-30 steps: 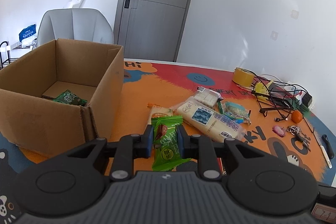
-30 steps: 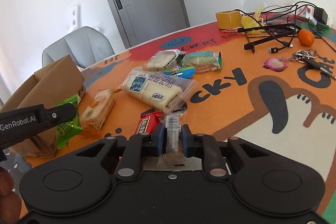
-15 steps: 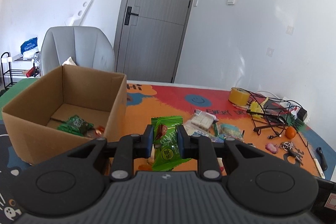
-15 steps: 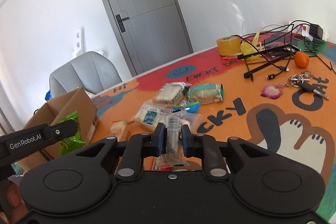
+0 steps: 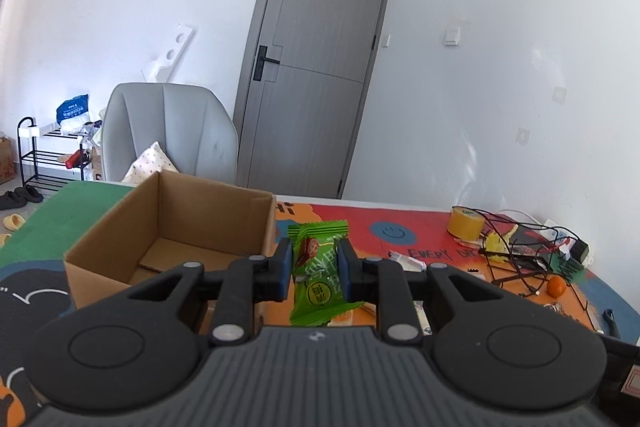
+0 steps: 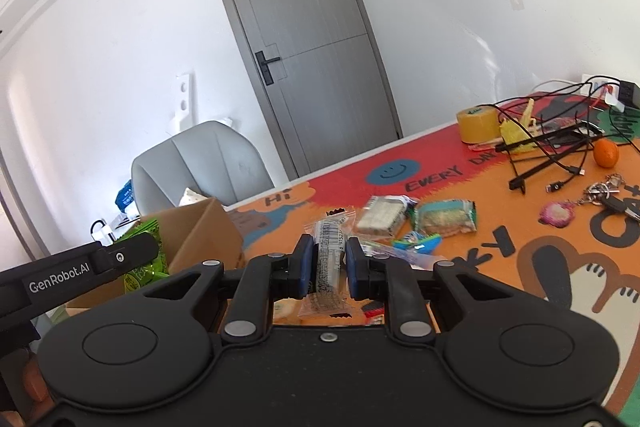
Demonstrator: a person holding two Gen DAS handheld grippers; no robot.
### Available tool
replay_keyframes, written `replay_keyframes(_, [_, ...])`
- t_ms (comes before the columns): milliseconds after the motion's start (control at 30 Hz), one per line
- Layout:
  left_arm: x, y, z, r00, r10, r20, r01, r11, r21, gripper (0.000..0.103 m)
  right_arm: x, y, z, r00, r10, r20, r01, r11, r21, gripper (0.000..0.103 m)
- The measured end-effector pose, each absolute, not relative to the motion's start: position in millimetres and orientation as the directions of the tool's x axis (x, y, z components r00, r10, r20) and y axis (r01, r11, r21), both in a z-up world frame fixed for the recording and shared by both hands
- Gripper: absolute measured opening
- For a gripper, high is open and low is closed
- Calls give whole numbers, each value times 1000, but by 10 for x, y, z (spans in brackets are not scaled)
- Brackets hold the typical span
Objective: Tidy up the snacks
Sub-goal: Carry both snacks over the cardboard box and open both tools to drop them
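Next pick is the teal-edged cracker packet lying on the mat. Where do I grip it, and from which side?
Grip the teal-edged cracker packet across its short width, at mid-length, coming down from above. It lies flat with its long axis running left to right, so that is probably the narrowest span. The smaller packet sits close on its left; its near and far edges look free.

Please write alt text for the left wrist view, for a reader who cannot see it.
The left tool holds a green snack packet upright above a colourful table mat. An open cardboard box stands to its left, before a grey chair and door.
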State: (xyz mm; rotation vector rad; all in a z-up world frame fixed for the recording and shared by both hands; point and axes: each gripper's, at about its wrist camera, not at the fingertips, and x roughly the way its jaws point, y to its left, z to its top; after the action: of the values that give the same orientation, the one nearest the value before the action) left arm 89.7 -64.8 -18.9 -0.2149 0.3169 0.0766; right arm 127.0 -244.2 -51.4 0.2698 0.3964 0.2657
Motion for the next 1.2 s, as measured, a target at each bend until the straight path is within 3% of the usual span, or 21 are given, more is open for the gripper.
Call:
replay_keyframes(633, [849,-86,-72,946,148,-287,-217,949,-228,22,1350,-1886,-315,861,405,-307,-323,903,284,19])
replay_keyframes(1200, [1192,407,-346,901,188,-392,-307,913,-268,23,1577,-1392,-388,830,440,-344,-362,893,268,19])
